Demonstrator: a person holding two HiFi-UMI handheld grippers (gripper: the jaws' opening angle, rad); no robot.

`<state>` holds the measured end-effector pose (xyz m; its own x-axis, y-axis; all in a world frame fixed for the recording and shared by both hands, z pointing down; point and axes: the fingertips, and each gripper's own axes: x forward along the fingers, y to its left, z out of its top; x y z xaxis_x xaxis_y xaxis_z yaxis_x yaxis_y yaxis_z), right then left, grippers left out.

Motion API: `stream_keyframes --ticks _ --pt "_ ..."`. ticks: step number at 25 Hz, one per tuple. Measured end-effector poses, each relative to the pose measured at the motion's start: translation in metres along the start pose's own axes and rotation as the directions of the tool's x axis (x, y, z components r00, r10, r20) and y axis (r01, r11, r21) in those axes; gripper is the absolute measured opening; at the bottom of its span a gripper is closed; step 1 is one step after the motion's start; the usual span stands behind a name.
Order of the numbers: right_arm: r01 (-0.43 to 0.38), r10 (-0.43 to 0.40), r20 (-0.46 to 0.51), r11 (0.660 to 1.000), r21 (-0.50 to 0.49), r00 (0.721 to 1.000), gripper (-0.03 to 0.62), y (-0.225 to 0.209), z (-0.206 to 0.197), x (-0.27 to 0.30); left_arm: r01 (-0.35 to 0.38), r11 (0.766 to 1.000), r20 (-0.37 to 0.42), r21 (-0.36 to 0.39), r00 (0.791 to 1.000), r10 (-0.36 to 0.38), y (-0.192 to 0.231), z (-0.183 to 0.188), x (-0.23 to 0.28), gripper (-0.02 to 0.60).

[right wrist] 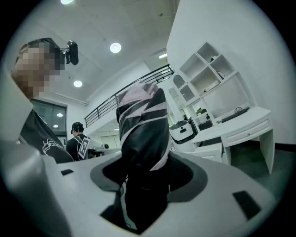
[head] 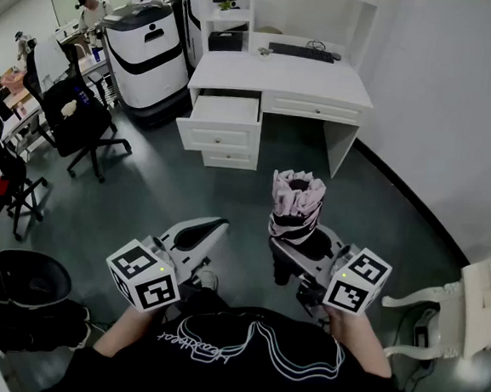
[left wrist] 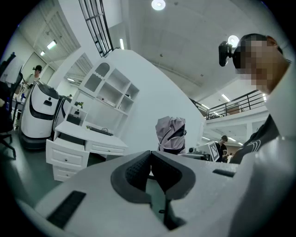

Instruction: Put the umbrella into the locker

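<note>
right gripper (head: 299, 243) clamped on folded pink-black umbrella (head: 296, 200), held upright over grey floor (head: 156, 187), left gripper (head: 202, 228) jaws together, holding nothing, just left, open room ahead to white desk (head: 281, 76), open drawer (head: 224, 110), wall (head: 444, 123) near right

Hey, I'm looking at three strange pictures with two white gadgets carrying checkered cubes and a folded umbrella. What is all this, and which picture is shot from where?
No robot here: a person holds a handheld gripper in each hand. The head view comes from a camera on the person's head, looking down. The other two come from cameras riding on each gripper. The right gripper has its fingers closed on a folded umbrella. The left gripper is shut and empty. Ahead stands a white desk with an open drawer and a keyboard on top.
</note>
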<state>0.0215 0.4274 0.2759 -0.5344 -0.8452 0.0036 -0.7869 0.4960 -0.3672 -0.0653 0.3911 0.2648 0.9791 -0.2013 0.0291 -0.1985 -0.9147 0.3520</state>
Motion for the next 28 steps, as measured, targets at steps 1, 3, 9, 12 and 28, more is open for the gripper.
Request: stream_keyframes --ticks 1,3,9,12,28 --pt "-0.002 0.002 -0.001 1.0 -0.004 1.0 0.252 0.002 0.0 0.0 0.0 1.0 0.0 0.002 1.0 0.0 -0.001 0.001 -0.001 0.006" --pt "-0.004 0.004 -0.002 1.0 -0.013 1.0 0.252 0.006 0.002 -0.002 0.001 1.0 0.0 0.007 1.0 -0.001 -0.003 0.002 -0.003 0.006" --pt "0.004 -0.004 0.001 1.0 -0.028 1.0 0.252 0.008 0.006 -0.009 0.018 1.0 -0.01 0.022 1.0 -0.018 -0.012 0.005 -0.001 0.006" --pt "0.008 -0.008 -0.002 1.0 -0.022 1.0 0.252 0.007 0.004 -0.006 0.019 1.0 -0.022 0.021 1.0 -0.019 -0.008 0.004 -0.001 0.006" --pt "0.07 -0.069 -0.01 0.998 0.007 0.998 0.252 -0.076 0.004 0.027 0.056 0.998 -0.074 -0.02 0.996 -0.057 0.058 0.001 0.064 0.006"
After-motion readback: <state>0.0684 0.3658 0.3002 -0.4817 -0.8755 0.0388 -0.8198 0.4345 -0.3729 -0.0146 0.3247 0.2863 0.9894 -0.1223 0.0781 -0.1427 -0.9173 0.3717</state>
